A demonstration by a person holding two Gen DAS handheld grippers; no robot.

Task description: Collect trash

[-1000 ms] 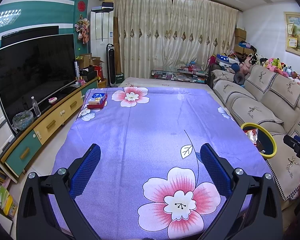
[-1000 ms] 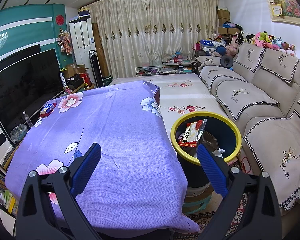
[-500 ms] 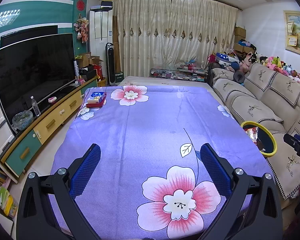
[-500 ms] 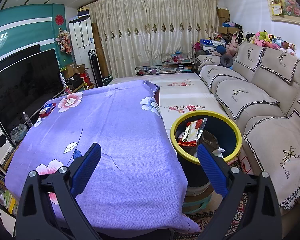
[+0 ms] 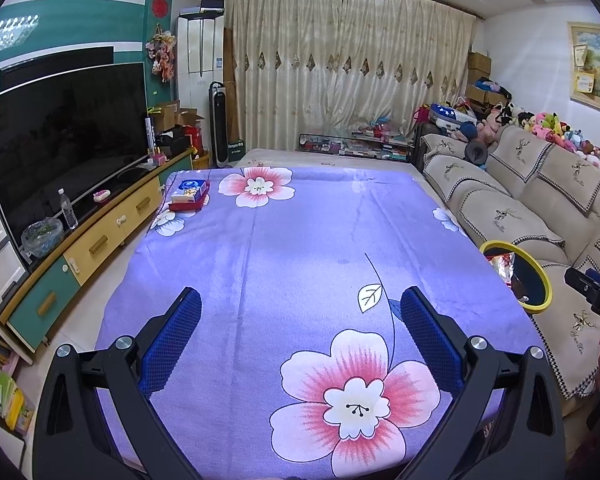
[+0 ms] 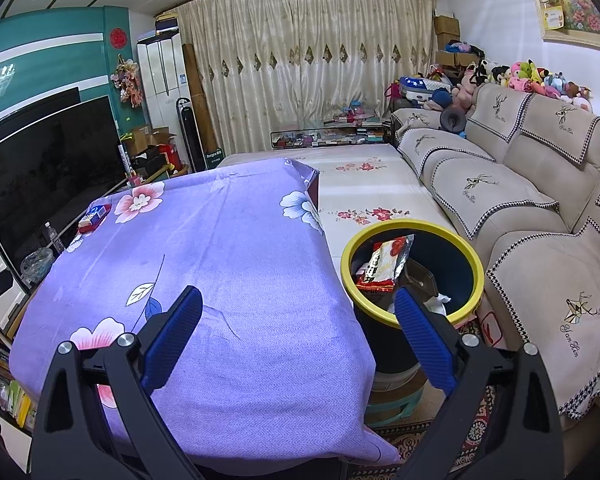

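Both tools gape wide and empty: the left tool [image 5: 300, 308] over the bench [image 5: 300, 240]. The right tool [image 6: 298, 306] hangs beside the bin [image 6: 470, 306], a snack wrapper [image 6: 386, 262] inside.

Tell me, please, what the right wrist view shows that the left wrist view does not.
Only the right wrist view shows inside the yellow-rimmed bin: a red and white wrapper and white tissue. Only the left wrist view shows the cabinet drawers clearly. Both show the purple floral cloth, the box at its far corner, and open, empty grippers: left, right.
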